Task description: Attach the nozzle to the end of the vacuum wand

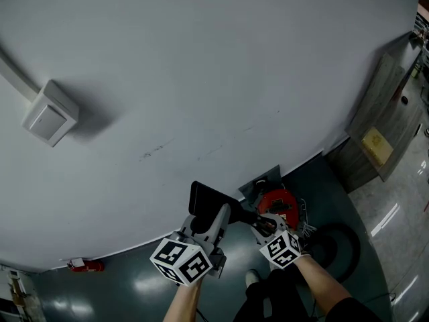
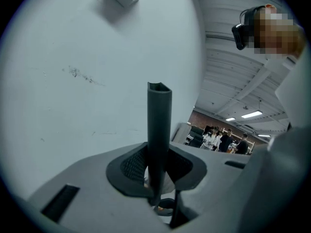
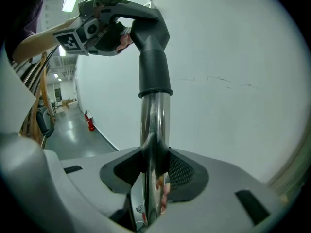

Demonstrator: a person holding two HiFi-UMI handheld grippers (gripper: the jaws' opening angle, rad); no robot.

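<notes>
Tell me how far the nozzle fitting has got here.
Done: the nozzle collar already appears to sleeve the wand end. In hand: left hand-held gripper clamps the nozzle, right hand-held gripper the wand. Left: checking it is fully seated, then letting go.

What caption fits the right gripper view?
Right tool clamps the shiny wand; left tool holds the dark nozzle over its end.

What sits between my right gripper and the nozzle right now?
Only bare chrome wand, from the right gripper up into the nozzle collar; the right gripper view shows it.
</notes>
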